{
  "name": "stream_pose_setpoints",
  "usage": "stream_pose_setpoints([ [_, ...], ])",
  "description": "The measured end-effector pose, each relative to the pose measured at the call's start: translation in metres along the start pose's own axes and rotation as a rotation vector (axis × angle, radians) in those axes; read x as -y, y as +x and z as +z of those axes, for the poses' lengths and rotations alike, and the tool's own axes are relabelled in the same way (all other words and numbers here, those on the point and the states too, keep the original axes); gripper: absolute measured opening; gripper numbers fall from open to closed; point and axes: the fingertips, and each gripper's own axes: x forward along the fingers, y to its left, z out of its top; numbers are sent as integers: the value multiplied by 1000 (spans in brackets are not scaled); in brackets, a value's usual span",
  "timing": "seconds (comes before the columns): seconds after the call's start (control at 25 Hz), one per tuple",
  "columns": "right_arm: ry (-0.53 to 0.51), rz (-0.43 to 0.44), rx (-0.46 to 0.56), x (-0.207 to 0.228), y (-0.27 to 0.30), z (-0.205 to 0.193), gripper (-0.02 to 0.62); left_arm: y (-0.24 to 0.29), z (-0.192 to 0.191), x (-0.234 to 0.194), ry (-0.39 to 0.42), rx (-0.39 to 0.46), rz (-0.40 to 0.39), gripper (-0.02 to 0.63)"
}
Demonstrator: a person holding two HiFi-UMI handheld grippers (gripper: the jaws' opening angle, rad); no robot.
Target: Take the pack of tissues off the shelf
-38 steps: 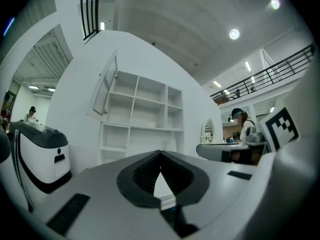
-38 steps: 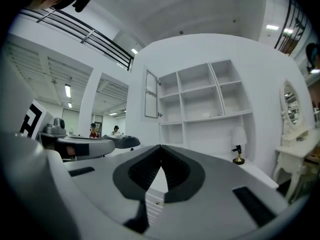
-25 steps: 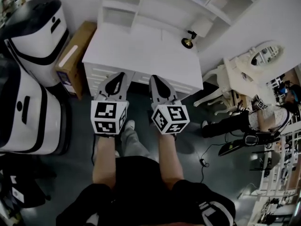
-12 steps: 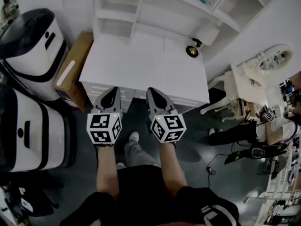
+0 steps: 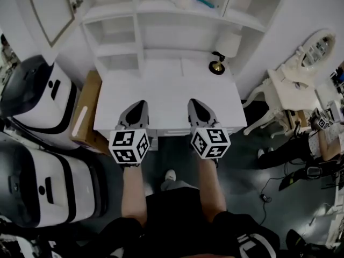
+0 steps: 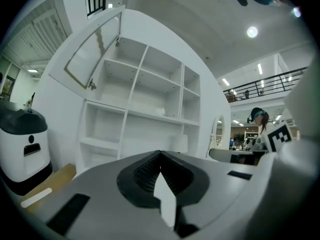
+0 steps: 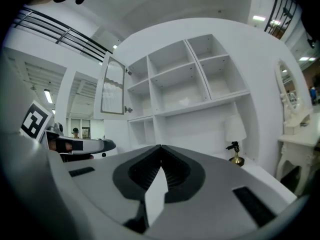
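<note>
**Asker:** How were your two tools set at that moment?

**Me:** Both were closed, with nothing in them. My left gripper [image 5: 140, 105] had its ribbed black pads pressed tip to tip, and its smooth grey shells tapered to a single point. My right gripper [image 5: 194, 102] matched it, with the jaws together and empty. I held them side by side but not touching, over the near edge of the desk [image 5: 161, 85], which had a flat, matt white top. Each one carried its cube of black-and-white square markers at the back.

**Asker:** And where was the pack of tissues?

**Me:** The pack of tissues [image 5: 185, 2] lay up on the shelf [image 5: 156, 8], at about twelve o'clock from my right gripper and well apart from both tools. It looked like a soft, crinkled white lump. A thin teal thing [image 5: 204, 0] lay just beside it at three o'clock, and I couldn't tell what that was.

**Asker:** What was the shelf like?

**Me:** It was plain white boards forming square, boxy compartments, and the ones I could see into were mostly bare. A framed cupboard door [image 5: 51, 12] stood swung open at ten o'clock.

**Asker:** Was there anything else near your hands?

**Me:** A lamp [image 5: 217, 63] stood at the back of the desk, at one o'clock from my right gripper. It had a round brass foot, a black arm and a white cylinder shade. A brown cardboard box [image 5: 86, 112] stood against the desk's side at nine o'clock.
</note>
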Motion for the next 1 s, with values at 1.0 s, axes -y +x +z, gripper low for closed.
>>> stream_pose_setpoints([
  [1.0,71,35,9,90,43,27,18,107,33,56,163,5,-53,9],
])
